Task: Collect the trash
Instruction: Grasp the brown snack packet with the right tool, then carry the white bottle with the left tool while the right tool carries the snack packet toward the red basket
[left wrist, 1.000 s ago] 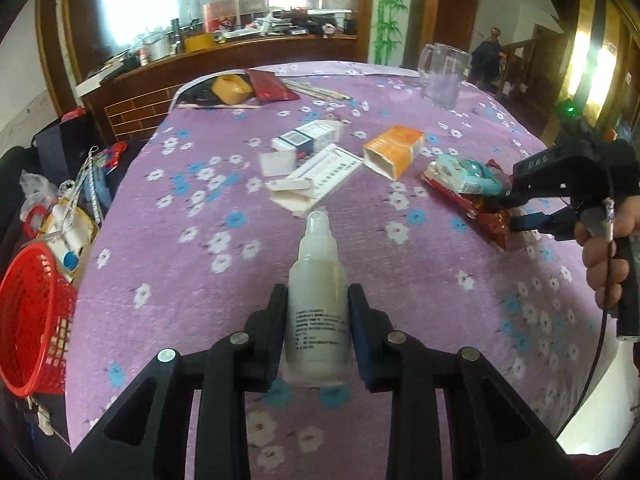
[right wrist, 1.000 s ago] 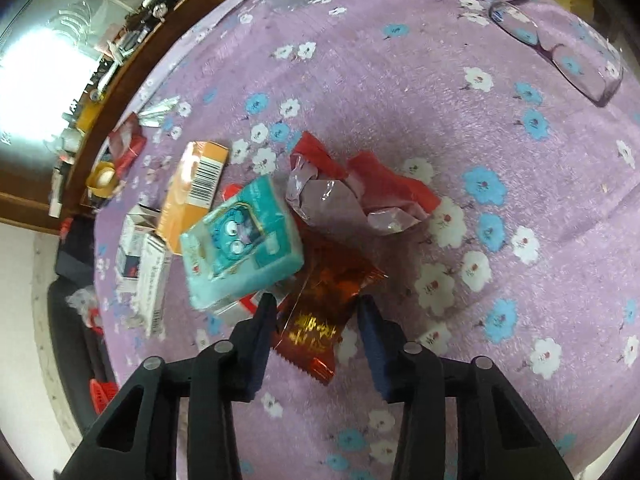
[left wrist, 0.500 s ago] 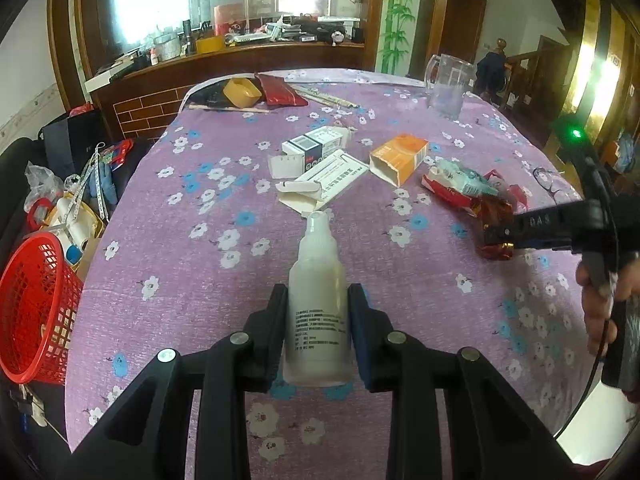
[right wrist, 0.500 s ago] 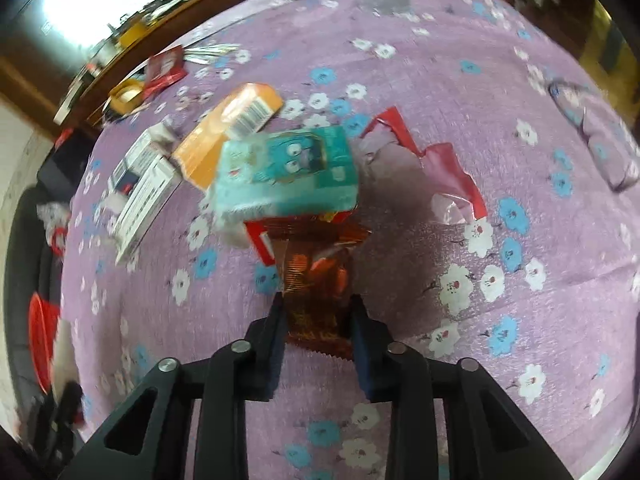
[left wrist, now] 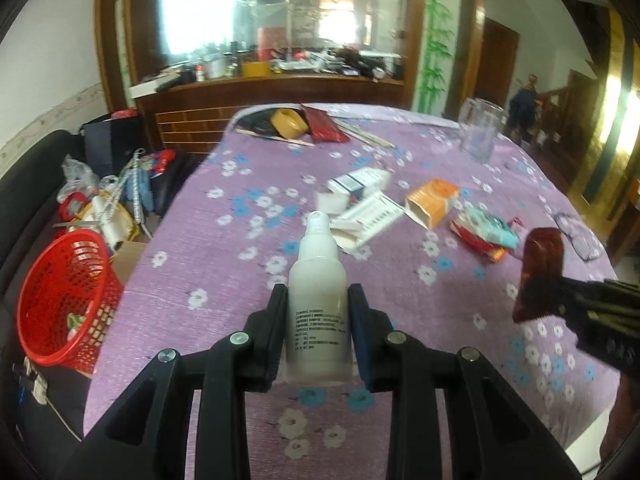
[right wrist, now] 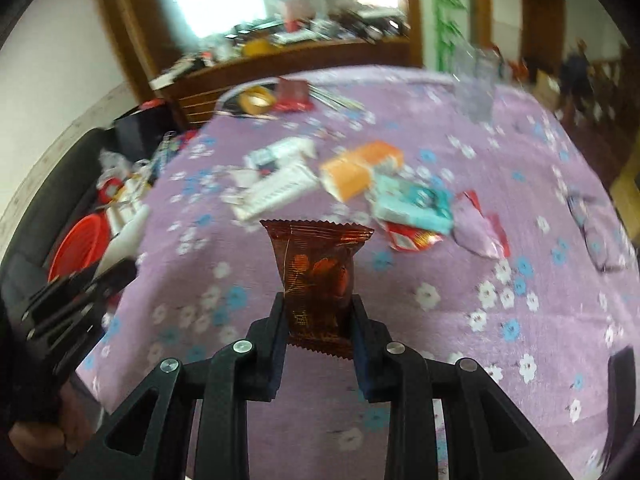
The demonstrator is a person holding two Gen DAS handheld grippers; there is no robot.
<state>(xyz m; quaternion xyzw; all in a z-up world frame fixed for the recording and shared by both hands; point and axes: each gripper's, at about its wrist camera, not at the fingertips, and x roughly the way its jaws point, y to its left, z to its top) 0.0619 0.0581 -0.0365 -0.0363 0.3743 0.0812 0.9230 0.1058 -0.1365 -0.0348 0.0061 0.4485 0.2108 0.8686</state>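
Observation:
My left gripper (left wrist: 318, 328) is shut on a white plastic bottle (left wrist: 318, 300), held above the purple flowered tablecloth (left wrist: 192, 264). My right gripper (right wrist: 319, 328) is shut on a brown snack wrapper (right wrist: 316, 268), lifted clear of the cloth; the same wrapper (left wrist: 540, 276) shows at the right of the left wrist view. On the table lie an orange box (left wrist: 432, 200), white cartons (left wrist: 368, 208), a teal packet (left wrist: 488, 228) on a red wrapper, and a pink-and-red wrapper (right wrist: 480, 228).
A red mesh basket (left wrist: 60, 296) stands on the floor left of the table beside a pile of clutter. A clear glass jug (left wrist: 480, 132), a tape roll (left wrist: 288, 124) and eyeglasses (left wrist: 576, 236) rest on the cloth. A wooden counter lies behind.
My right gripper closed on the brown wrapper, lifted it off the pile and rolled upright, swinging left. My left gripper rose slightly with the bottle.

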